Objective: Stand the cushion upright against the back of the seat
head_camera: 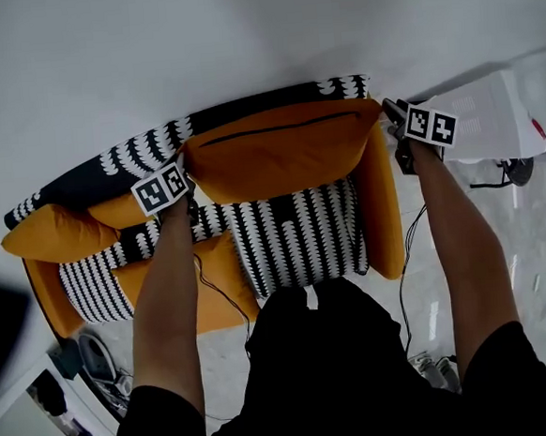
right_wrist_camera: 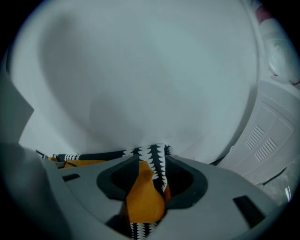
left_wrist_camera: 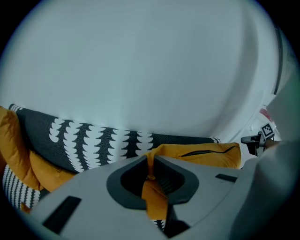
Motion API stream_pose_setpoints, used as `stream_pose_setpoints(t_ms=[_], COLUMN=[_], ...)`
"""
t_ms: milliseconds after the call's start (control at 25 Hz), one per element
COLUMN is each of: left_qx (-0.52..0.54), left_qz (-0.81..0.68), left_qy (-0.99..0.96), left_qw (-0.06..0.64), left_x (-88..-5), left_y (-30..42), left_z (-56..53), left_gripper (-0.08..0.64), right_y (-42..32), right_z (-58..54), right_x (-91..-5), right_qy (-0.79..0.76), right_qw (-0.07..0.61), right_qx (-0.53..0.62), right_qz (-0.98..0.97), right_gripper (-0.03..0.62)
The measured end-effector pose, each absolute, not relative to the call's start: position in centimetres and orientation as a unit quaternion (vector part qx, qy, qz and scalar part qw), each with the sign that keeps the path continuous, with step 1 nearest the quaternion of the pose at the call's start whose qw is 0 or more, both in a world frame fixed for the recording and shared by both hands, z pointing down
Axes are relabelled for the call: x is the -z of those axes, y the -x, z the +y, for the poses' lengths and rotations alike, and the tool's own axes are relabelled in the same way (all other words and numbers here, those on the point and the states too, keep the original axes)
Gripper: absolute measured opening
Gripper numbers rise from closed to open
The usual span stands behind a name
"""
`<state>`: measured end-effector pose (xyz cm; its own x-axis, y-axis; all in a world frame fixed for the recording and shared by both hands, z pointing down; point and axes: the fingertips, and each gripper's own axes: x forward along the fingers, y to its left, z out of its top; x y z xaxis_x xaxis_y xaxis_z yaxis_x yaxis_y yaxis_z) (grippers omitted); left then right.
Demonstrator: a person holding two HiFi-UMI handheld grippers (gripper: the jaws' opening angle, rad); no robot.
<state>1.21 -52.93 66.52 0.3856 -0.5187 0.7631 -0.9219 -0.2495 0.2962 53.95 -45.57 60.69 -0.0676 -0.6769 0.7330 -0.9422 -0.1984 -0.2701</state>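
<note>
The orange cushion (head_camera: 282, 150) with a dark zip line stands upright against the black-and-white patterned seat back (head_camera: 146, 155). My left gripper (head_camera: 188, 198) is at its left corner, shut on a fold of the orange fabric (left_wrist_camera: 154, 199); the rest of the cushion (left_wrist_camera: 206, 154) stretches away to the right. My right gripper (head_camera: 390, 111) is at the cushion's upper right corner. In the right gripper view its jaws (right_wrist_camera: 147, 164) stand apart, with the orange corner (right_wrist_camera: 143, 197) and a strip of patterned fabric (right_wrist_camera: 157, 157) lying loosely between them.
A patterned cushion (head_camera: 298, 234) lies on the seat in front, with an orange armrest (head_camera: 380, 204) to its right. Orange (head_camera: 53, 234) and striped (head_camera: 95, 283) cushions crowd the left end. A white ribbed object (head_camera: 492, 125) stands at the right, a white wall behind.
</note>
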Motion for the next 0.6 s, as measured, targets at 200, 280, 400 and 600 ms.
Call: stream_pose_setpoints(t_ms=[200, 280, 400, 600], left_qx=[-0.271, -0.267, -0.266, -0.255], left_qz=[-0.476, -0.476, -0.468, -0.459], left_qy=[-0.755, -0.762, -0.776, -0.796], left_qw=[0.360, 0.348, 0.330, 0.300], left_x=[-65.6, -64.8, -63.4, -60.8], left_y=[-1.2, -1.1, -0.8, -0.5], left_z=[-52.3, -52.3, -52.1, -51.0], left_gripper=[0.065, 0.085, 0.128, 0.138], right_y=[-51.8, -50.1, -47.2, -42.4], right_z=[-44.4, -43.7, -42.6, -40.2], right_x=[-58.7, -58.3, -57.6, -55.2], right_qy=[-0.653, -0.644, -0.630, -0.602], right_qw=[0.160, 0.161, 0.160, 0.137], right_qx=[-0.384, -0.379, -0.371, -0.368], right_qz=[-0.633, -0.644, -0.663, -0.696], right_gripper=[0.166, 0.165, 0.166, 0.164])
